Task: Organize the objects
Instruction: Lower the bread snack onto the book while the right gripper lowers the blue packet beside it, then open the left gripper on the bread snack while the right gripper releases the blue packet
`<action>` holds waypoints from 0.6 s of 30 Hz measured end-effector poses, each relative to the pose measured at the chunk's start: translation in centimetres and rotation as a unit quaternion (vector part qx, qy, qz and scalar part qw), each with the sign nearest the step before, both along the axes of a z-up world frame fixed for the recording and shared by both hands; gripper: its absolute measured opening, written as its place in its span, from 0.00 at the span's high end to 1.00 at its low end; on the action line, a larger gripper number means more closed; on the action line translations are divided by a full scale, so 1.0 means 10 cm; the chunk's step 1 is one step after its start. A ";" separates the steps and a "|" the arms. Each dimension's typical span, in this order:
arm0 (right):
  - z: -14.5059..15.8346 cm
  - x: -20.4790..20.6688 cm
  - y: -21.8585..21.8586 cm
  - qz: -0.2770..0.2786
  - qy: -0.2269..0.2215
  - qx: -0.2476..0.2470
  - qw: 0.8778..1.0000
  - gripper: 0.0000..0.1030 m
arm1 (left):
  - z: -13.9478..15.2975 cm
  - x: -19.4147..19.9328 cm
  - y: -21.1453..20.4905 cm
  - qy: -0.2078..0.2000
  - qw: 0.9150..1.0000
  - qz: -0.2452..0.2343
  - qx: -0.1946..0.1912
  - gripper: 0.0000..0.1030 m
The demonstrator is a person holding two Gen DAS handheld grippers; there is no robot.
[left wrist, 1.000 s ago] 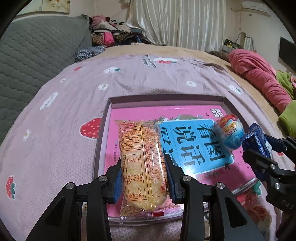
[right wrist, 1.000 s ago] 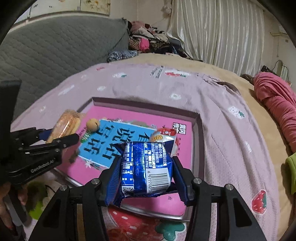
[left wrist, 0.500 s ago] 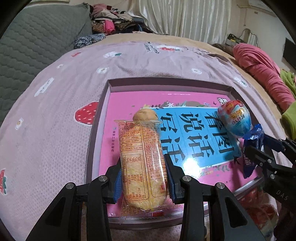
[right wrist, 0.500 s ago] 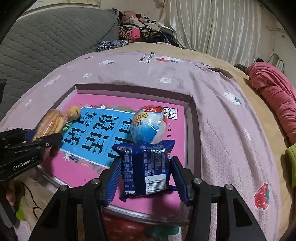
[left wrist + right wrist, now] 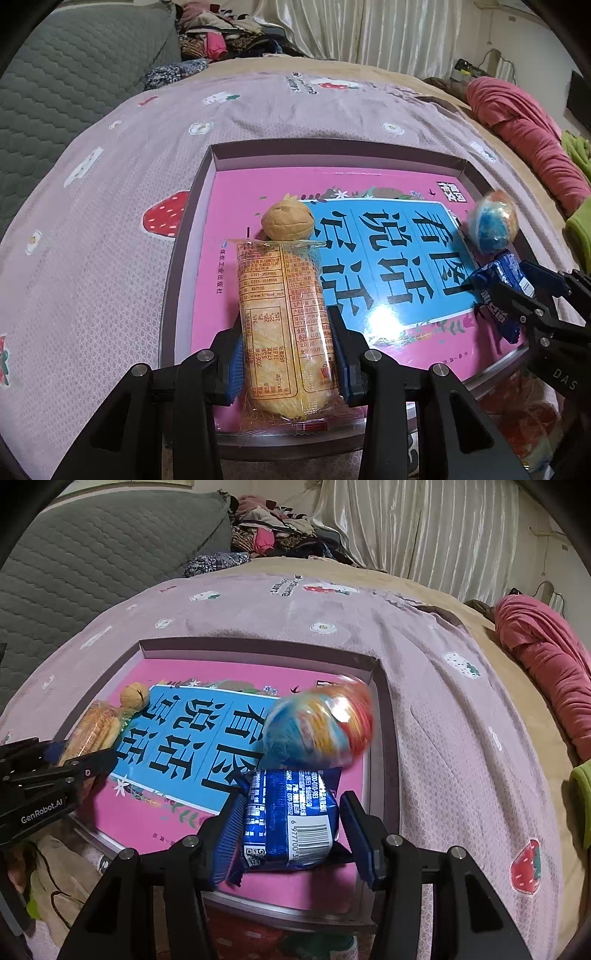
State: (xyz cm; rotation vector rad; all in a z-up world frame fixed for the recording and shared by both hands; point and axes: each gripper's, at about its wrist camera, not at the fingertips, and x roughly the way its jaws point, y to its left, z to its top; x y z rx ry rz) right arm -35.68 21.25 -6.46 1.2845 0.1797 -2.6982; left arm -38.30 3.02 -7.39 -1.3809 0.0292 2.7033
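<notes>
My left gripper [image 5: 286, 354] is shut on a yellow-orange cracker packet [image 5: 284, 321], low over the front left of a shallow pink-lined box [image 5: 332, 155]. A walnut [image 5: 287, 222] lies in the box just beyond the packet. My right gripper [image 5: 291, 827] has its jaws around a blue snack packet [image 5: 290, 819] that lies on the box floor; a gap shows beside the right finger. A blue-and-red wrapped ball [image 5: 319, 731], blurred, sits just beyond it. The right gripper also shows in the left wrist view [image 5: 517, 295].
The box lies on a lilac strawberry-print bedspread [image 5: 110, 184]. A grey quilted headboard [image 5: 92, 554] stands at the left. A red blanket [image 5: 546, 664] and green cloth [image 5: 581, 786] lie at the right. Clothes [image 5: 277, 535] are piled at the back. Bags lie under the box's front edge.
Both grippers have come down and forward into the box with their packets. The right jaws have widened around the blue packet. The wrapped ball has shifted and is blurred.
</notes>
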 end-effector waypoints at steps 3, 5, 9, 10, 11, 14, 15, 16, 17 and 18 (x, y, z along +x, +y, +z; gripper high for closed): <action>-0.01 -0.01 0.00 0.000 -0.002 0.001 1.000 0.48 | 0.00 0.00 0.00 0.000 1.000 -0.001 -0.003 0.61; -0.01 -0.01 0.00 -0.001 -0.001 0.001 1.000 0.48 | -0.01 0.00 0.00 0.000 1.000 0.000 -0.003 0.61; 0.00 0.00 0.00 -0.001 -0.003 0.000 1.000 0.48 | -0.01 -0.01 0.00 -0.001 1.000 -0.001 0.000 0.61; 0.00 0.00 0.00 -0.001 -0.002 0.000 1.000 0.48 | -0.01 -0.01 0.00 -0.001 1.000 -0.001 0.000 0.61; 0.00 0.00 0.00 -0.002 -0.002 0.000 1.000 0.48 | -0.01 -0.01 0.00 -0.001 1.000 -0.002 0.000 0.61; 0.00 0.01 0.00 -0.002 -0.001 -0.001 1.000 0.48 | -0.01 0.00 0.00 -0.003 1.000 -0.002 -0.004 0.58; 0.01 0.01 0.00 -0.002 0.000 -0.002 1.000 0.48 | 0.00 0.00 0.01 -0.004 1.000 -0.002 -0.004 0.58; 0.01 0.02 0.01 -0.003 0.001 -0.002 1.000 0.48 | 0.00 0.00 0.00 -0.005 1.000 -0.002 -0.003 0.56; 0.02 0.02 0.01 -0.004 0.002 -0.004 1.000 0.48 | 0.00 0.00 0.00 -0.006 1.000 -0.002 0.000 0.53; 0.03 0.02 0.02 -0.004 0.003 -0.005 1.000 0.48 | 0.00 0.00 0.00 -0.007 1.000 -0.002 0.001 0.52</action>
